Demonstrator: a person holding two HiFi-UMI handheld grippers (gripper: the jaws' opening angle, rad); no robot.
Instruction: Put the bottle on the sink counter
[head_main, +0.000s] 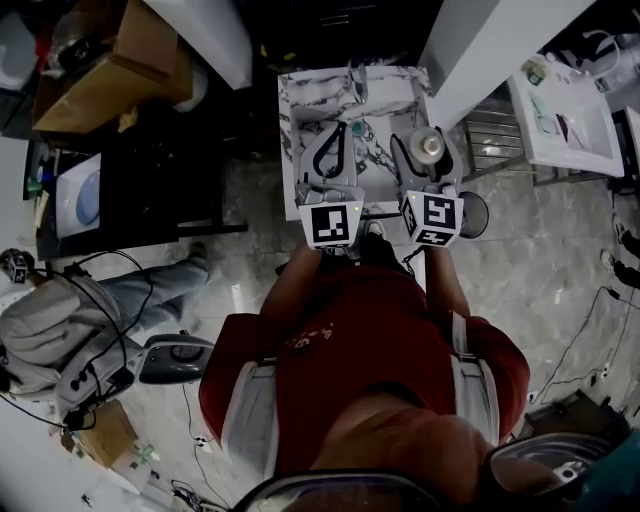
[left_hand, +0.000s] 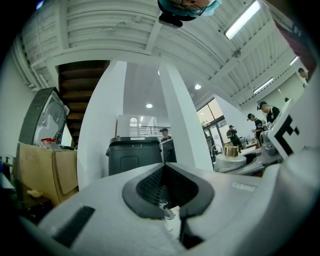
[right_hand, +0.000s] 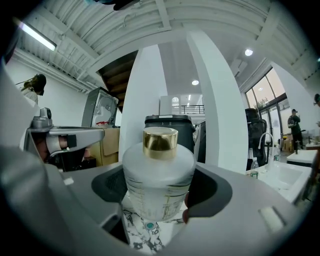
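The bottle (right_hand: 158, 176) stands upright between the jaws of your right gripper (head_main: 429, 160), its gold cap (right_hand: 160, 140) rising above them and its frosted body filling the space from one dark pad to the other. Those jaws stand wide, yet both pads press against the bottle's sides, so you have a firm grip on it. In the right gripper view the bottle's base shows with the marble counter (right_hand: 143, 237) below it; whether the base touches the marble I cannot tell. From your head view the bottle is over the counter's right part, near the front edge closest to you, with the veined top (head_main: 300, 95) stretching away beyond it. Your left gripper (head_main: 334, 152) is just beside the right one, over the counter's left part, pointing the same way. Its jaws are drawn together at the tips, with nothing between them, and it touches neither the bottle nor the marble. The two marker cubes sit side by side just in front of your chest.
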